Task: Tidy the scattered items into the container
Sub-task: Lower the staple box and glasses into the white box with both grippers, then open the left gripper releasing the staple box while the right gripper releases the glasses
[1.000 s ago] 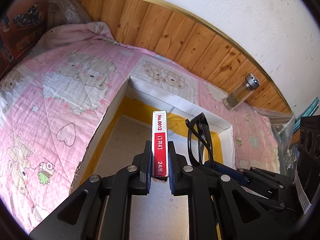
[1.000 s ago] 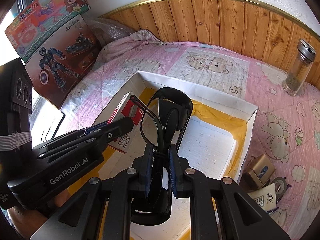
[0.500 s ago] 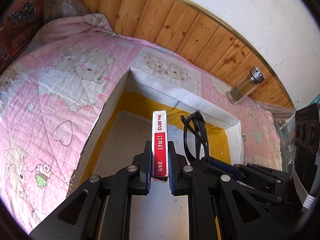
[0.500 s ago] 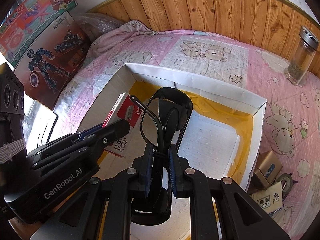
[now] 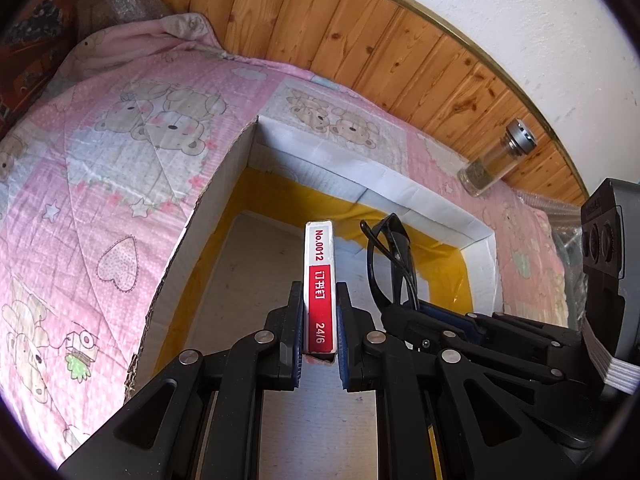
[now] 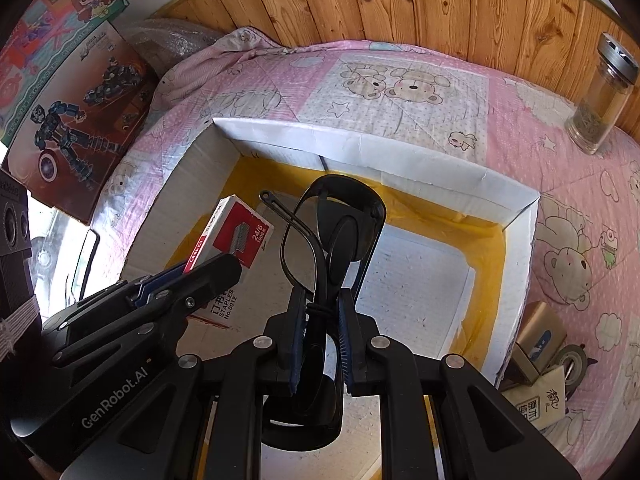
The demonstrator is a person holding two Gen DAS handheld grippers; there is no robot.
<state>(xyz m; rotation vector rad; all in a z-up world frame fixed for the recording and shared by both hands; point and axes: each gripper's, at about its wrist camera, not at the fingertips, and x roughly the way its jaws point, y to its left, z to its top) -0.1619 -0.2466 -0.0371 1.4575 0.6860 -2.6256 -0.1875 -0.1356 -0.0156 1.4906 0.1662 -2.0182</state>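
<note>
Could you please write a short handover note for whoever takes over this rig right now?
Left gripper: shut on the red and white staples box, held on edge over the open cardboard box.
Right gripper: shut on the folded black glasses, also over the cardboard box.
Done: both items picked up and brought over the container; neither is released yet. The box floor in view looks bare.
Left: lower and release both. Then collect what lies on the pink quilt to the right of the box: a small gold box, a tape roll and a paper packet. The glass bottle by the wooden wall may belong too.
</note>
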